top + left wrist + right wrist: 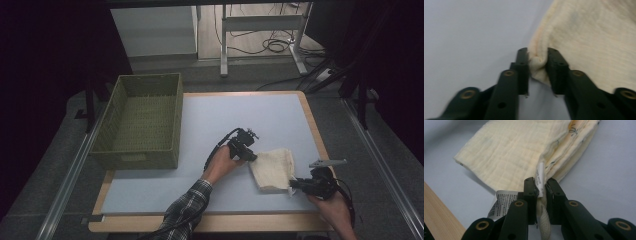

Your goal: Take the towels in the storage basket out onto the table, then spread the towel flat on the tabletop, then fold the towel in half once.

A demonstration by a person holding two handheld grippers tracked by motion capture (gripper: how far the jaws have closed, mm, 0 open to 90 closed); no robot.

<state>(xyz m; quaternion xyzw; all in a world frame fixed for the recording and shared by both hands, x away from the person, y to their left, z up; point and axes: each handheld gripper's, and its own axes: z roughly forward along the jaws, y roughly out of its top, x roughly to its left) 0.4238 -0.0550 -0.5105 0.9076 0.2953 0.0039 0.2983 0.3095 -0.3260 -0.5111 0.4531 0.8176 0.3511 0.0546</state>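
Left gripper (537,62) is clamped on one corner of the folded cream muslin cloth (272,167); right gripper (542,188) is clamped on its labelled corner. The cloth lies near the table's (210,115) front right corner.

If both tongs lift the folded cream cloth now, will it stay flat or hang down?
The cloth will probably sag between the left tongs and right tongs: its edge bunches softly where pinched. It looks light and thin. The folded layers may slide apart.
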